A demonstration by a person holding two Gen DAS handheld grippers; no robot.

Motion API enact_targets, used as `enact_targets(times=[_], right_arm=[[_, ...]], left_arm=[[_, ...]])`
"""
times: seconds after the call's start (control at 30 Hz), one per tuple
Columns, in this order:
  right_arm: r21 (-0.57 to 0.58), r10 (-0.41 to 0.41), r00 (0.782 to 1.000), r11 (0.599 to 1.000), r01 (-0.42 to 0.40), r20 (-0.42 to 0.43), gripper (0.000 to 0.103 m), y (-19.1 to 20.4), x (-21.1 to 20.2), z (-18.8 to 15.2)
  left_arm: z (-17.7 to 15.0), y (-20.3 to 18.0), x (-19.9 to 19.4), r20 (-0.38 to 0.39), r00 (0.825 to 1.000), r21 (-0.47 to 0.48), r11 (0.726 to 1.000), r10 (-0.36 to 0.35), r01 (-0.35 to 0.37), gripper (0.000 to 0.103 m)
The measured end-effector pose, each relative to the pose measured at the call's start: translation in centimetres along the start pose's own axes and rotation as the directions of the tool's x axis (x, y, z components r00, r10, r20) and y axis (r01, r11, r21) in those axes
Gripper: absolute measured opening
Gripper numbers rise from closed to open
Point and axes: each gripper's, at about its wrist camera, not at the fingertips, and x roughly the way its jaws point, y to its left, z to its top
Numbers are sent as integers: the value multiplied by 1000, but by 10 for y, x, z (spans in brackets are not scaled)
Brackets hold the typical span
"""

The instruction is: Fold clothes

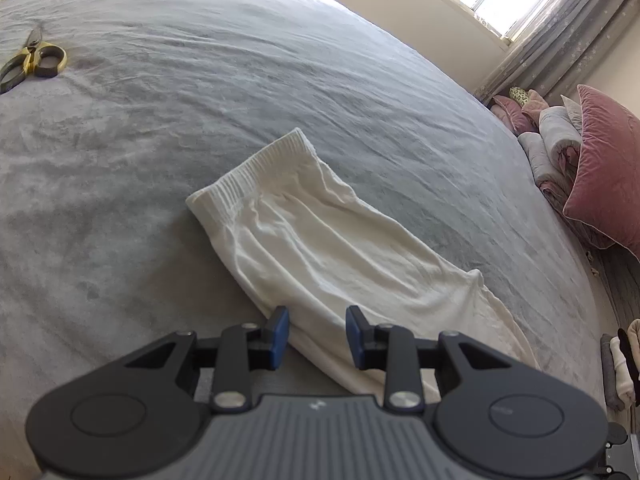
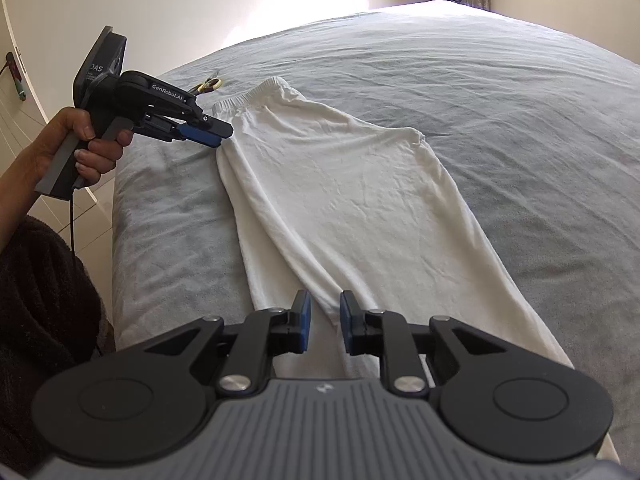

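White trousers (image 1: pixel 320 240) lie flat on the grey bed (image 1: pixel 200 100), folded lengthwise, with the elastic waistband (image 1: pixel 256 168) at the far end. My left gripper (image 1: pixel 317 320) hovers over their near edge, its blue pads apart and nothing pinched. The right wrist view shows the same trousers (image 2: pixel 340 184) stretching away from me, waistband (image 2: pixel 252 94) far left. My right gripper (image 2: pixel 324 312) stands open just above the leg end, cloth showing in the gap below its jaws. The left gripper (image 2: pixel 224 136), held by a hand (image 2: pixel 80 148), sits at the trousers' left edge below the waistband.
Yellow-handled scissors (image 1: pixel 34 62) lie on the bed at the far left, also visible as scissors (image 2: pixel 208 86) beyond the waistband. Pink pillows (image 1: pixel 604 168) and folded quilts (image 1: pixel 556 140) are piled off the bed's right side. The bed's near edge (image 2: pixel 120 240) drops off at left.
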Motion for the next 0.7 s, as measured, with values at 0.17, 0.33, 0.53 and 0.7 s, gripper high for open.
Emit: enact_targets(times=[0.17,0.33,0.53,0.7], right_arm=[[-125,-68,998,990,67,0,21,15,4,-4],[-128,-74,997,989,74,9,2,16,3,-3],[-51,38,998,998,-36,40,0,14,-15,4],[-59,38,997,998,-34,69,0,23,-17,7]], left_arm=[[0,-1,1,-4,1000,0,1000,-3,3,31],[-1,-1,0,-3,1000,2,1000,-1,1,31],[-1,3,-4,4,1000,-9,1000,12,-12,31],[0,8,-7,27,999,-41,999,34,-33,31]])
